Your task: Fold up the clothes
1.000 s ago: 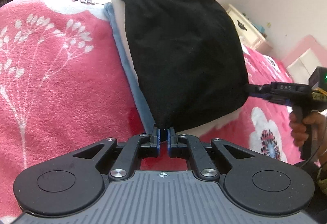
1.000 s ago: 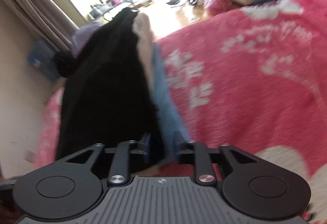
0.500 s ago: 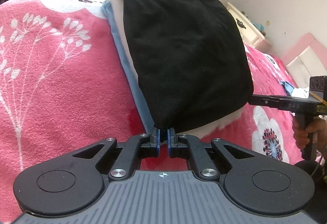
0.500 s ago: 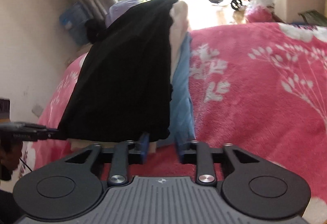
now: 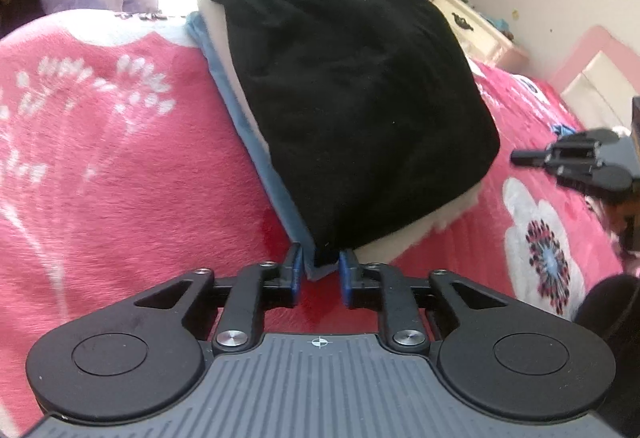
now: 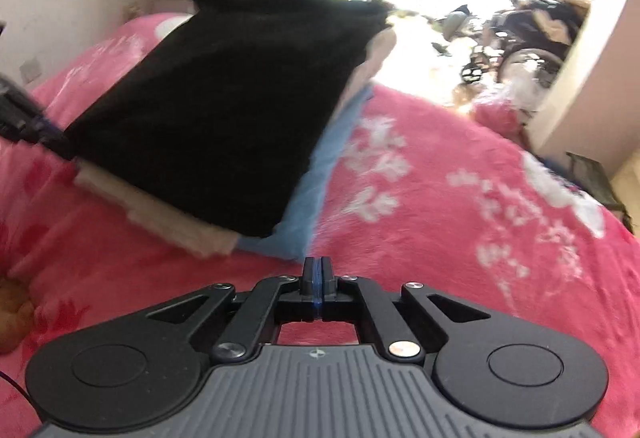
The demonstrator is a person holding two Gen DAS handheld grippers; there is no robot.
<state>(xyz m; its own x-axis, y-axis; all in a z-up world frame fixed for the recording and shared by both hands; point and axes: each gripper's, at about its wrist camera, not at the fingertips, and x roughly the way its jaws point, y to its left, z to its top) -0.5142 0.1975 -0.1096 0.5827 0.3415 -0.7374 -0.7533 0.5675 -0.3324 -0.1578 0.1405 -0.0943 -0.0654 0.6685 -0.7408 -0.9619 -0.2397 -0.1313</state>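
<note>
Pink blanket (image 5: pixel 120 158) bed w/ black garment (image 5: pixel 352 110) folded atop cream + blue layers: left gripper (image 5: pixel 319 270) jaws just opening, corner between but unpressed, right gripper (image 6: pixel 317 278) pinched empty nearby; risk: withdrawing snags corner, skews stack.

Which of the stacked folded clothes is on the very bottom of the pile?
The blue garment. It lies directly on the pink blanket, its edge sticking out beneath the cream garment and the black garment on top.
</note>
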